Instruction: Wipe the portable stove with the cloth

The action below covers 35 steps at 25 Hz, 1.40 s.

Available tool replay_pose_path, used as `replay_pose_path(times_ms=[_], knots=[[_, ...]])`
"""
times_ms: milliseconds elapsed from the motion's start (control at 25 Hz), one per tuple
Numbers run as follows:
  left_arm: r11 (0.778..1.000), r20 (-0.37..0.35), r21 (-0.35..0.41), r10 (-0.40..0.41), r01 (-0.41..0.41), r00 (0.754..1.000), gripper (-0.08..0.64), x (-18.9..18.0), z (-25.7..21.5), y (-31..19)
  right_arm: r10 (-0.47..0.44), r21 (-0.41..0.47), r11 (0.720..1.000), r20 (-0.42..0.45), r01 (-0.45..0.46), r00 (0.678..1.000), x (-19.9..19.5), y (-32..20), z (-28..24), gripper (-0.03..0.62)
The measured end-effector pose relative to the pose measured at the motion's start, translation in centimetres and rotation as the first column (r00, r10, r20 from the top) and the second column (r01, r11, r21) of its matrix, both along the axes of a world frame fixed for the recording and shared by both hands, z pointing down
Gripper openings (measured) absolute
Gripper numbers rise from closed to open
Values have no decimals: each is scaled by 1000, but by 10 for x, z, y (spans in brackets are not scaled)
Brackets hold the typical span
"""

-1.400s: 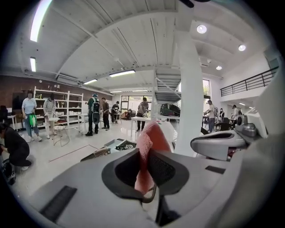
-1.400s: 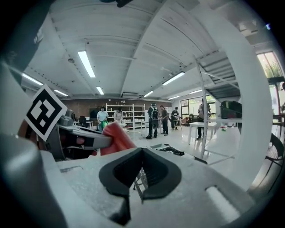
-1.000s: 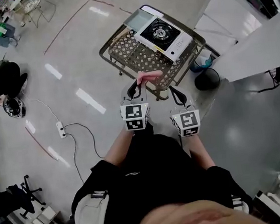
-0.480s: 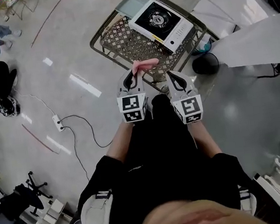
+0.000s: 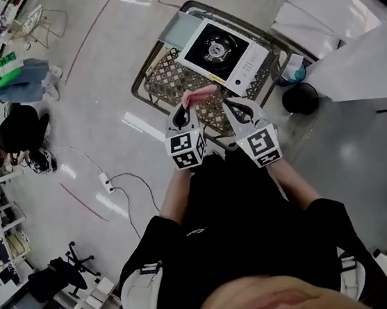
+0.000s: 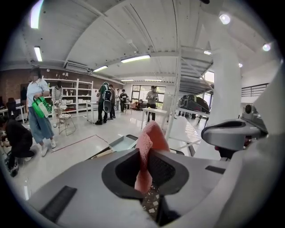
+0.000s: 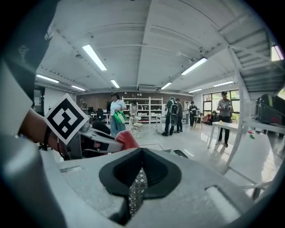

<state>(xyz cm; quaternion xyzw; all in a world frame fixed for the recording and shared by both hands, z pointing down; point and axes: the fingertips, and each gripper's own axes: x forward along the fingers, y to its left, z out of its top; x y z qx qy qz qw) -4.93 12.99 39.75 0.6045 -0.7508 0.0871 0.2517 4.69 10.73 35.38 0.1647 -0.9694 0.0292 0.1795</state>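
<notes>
Pink cloth, coarse and open-woven like netting, against the matt grey plastic of my left gripper. Ahead, the stove shows a smooth white casing, the table metal latticework, the floor pale, glossy, mirroring the lamps.

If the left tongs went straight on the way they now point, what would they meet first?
Probably the brown lattice-top table, just ahead of the left tongs and their pink cloth; the white-and-black portable stove sits farther along. Depth is unclear.
</notes>
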Motion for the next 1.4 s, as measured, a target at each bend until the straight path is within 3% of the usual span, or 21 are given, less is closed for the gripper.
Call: replay_pose_path(times_ms=[440, 640, 840, 1040, 1240, 1400], knots=[[996, 8, -91, 5, -4, 1000, 37, -19, 36, -57, 32, -82, 996, -46, -35, 998, -3, -63, 31, 3], [992, 7, -111, 60, -59, 998, 37, -52, 55, -89, 80, -91, 992, -87, -87, 993, -33, -92, 51, 3], [982, -61, -140, 118, -125, 991, 37, -73, 91, -112, 151, -177, 968, -155, -178, 976, -54, -104, 85, 3], [966, -48, -192, 166, -173, 985, 37, -105, 140, -130, 172, -221, 949, -229, -223, 958, -75, -107, 123, 3], [948, 46, -254, 213, -195, 976, 37, -152, 169, -140, 261, -239, 914, -274, -328, 926, -81, -111, 138, 3], [945, 145, -290, 200, -152, 969, 37, -191, 186, -158, 308, -226, 899, -283, -376, 908, -85, -112, 134, 3]])
